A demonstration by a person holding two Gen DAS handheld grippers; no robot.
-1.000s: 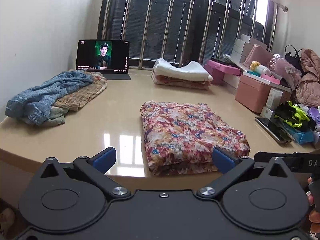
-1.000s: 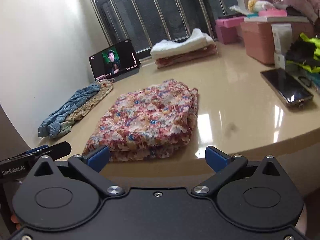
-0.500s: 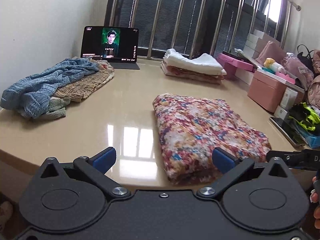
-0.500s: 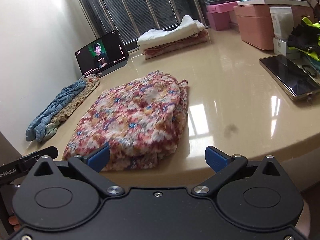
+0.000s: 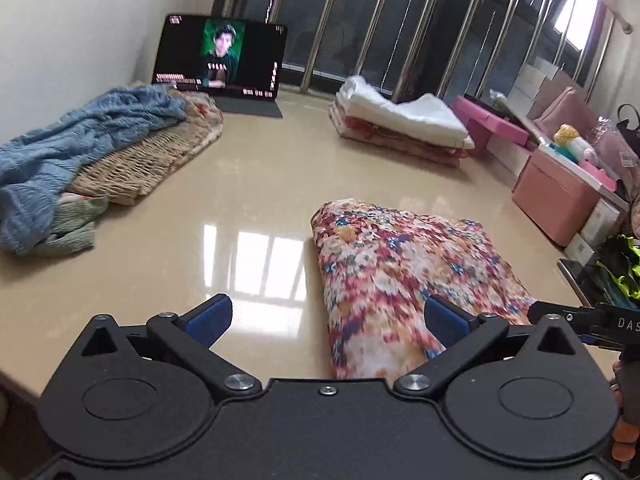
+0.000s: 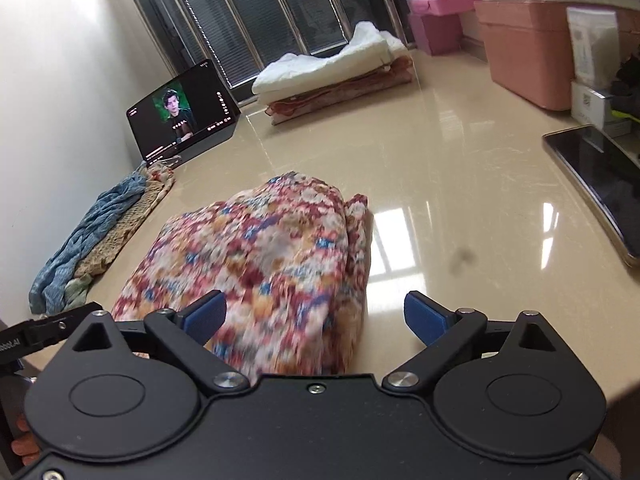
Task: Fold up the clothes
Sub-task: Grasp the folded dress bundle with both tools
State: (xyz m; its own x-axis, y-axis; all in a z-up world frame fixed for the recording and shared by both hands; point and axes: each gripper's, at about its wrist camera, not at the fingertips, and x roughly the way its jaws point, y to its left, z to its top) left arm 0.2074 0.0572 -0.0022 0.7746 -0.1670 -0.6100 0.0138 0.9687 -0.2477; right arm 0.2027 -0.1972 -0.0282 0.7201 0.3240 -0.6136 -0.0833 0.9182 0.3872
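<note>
Table [image 5: 248, 184]: glossy beige top, near edge running along the bottom of both views, with bare surface across the centre and lower left of the left view. Floral garment [image 5: 404, 276]: folded bundle, lower centre-right of the left view, its near end at the table's front edge; in the right view [image 6: 264, 264] it fills the lower centre. Left gripper [image 5: 326, 318]: jaws spread wide, holding nothing, its right finger [image 5: 448, 320] over the bundle's near end; contact cannot be told. Right gripper [image 6: 316, 318]: jaws wide apart, empty, left finger [image 6: 204, 318] in front of the bundle. Clothes pile [image 5: 92, 160]: blue knit over tan, at left edge. Tablet [image 5: 220, 60]: upright, upper left. Folded stack [image 5: 400, 128]: white on top, upper centre. Pink boxes [image 5: 556, 196]: along right edge. Phone [image 6: 600, 184]: flat, right edge of right view.
</note>
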